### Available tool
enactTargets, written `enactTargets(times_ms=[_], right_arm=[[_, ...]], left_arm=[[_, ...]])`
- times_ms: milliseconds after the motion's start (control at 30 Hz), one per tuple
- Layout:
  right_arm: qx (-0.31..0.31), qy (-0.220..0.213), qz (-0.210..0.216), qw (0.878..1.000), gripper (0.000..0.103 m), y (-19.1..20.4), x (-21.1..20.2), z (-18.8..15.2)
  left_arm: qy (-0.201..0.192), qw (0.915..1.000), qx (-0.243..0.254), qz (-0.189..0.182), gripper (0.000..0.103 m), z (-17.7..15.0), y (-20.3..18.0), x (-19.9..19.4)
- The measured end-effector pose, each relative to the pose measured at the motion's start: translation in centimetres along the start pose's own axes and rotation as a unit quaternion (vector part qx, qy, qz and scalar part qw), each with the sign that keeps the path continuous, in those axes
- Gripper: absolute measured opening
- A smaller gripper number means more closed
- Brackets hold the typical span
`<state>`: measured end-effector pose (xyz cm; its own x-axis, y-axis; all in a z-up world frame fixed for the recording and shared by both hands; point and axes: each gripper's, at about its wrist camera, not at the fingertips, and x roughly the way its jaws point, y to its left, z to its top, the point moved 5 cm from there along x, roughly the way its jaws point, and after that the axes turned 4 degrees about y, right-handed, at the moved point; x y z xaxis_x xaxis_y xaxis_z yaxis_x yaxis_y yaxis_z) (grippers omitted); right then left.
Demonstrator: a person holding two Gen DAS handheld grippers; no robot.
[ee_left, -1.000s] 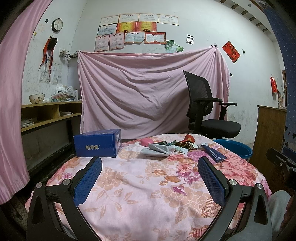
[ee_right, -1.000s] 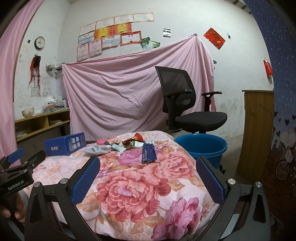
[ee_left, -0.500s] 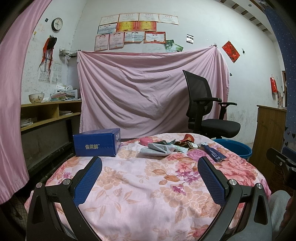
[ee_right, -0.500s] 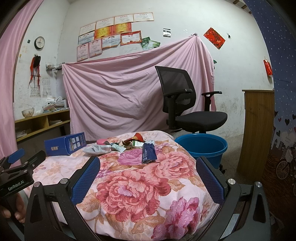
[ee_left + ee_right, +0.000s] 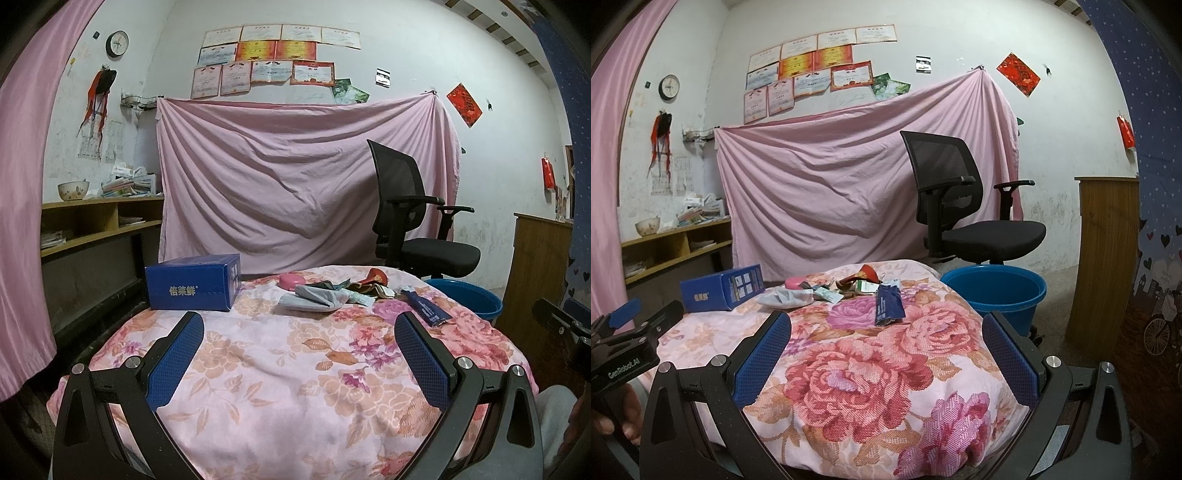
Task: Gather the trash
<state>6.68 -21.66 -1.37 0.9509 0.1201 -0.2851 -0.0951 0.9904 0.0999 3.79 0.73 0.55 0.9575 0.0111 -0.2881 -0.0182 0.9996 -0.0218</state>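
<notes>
Jaws spread wide on both the left gripper (image 5: 299, 334) and right gripper (image 5: 886, 334), unchanged from before; wrappers (image 5: 849, 290) remain untouched on the flowered cloth (image 5: 871, 369).

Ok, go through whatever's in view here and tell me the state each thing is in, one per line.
left gripper: open, empty, above the cloth
right gripper: open, empty
dark blue wrapper: lying flat on the floral cloth
grey wrapper: crumpled, on the cloth
trash pile: loose, uncollected
blue box: closed, resting on the cloth
blue bucket: upright beside the table, contents hidden
</notes>
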Motion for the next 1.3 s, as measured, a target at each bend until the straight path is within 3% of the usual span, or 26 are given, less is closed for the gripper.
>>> enactTargets(times_ms=[200,400,567,800,1000,1200,1300], right_arm=[[-0.016,-0.004,0.008,1.000,0.103,1.4,0.2,0.9],[-0.024,-0.039,0.016,0.999,0.103,1.7,0.6,3.3],[-0.045,-0.060,0.013,0.997,0.103,2.9,3.9,4.7],[-0.052,-0.052,0.012,0.997,0.103,3.6,7.0,6.8],[-0.051,0.014,0.004,0.999,0.103,3.6,12.3,8.5],[-0.064,0.102,0.016,0.993,0.103,2.6,17.5,7.6],[-0.068,0.154,0.026,0.985,0.092,1.8,19.9,6.2]], left_arm=[[-0.012,0.9999,0.007,0.002,0.101,1.7,-0.4,1.5],[-0.022,0.9998,0.002,0.002,0.101,3.3,-0.6,4.0],[-0.040,0.9992,-0.001,0.006,0.101,5.0,-0.5,6.4],[-0.035,0.9994,0.008,0.002,0.101,6.4,-0.5,11.0],[0.027,0.9992,0.028,-0.006,0.101,5.1,-1.3,16.4],[0.095,0.9949,0.026,-0.024,0.101,3.8,-1.7,20.5],[0.124,0.9913,0.022,-0.036,0.098,3.3,-2.0,22.2]])
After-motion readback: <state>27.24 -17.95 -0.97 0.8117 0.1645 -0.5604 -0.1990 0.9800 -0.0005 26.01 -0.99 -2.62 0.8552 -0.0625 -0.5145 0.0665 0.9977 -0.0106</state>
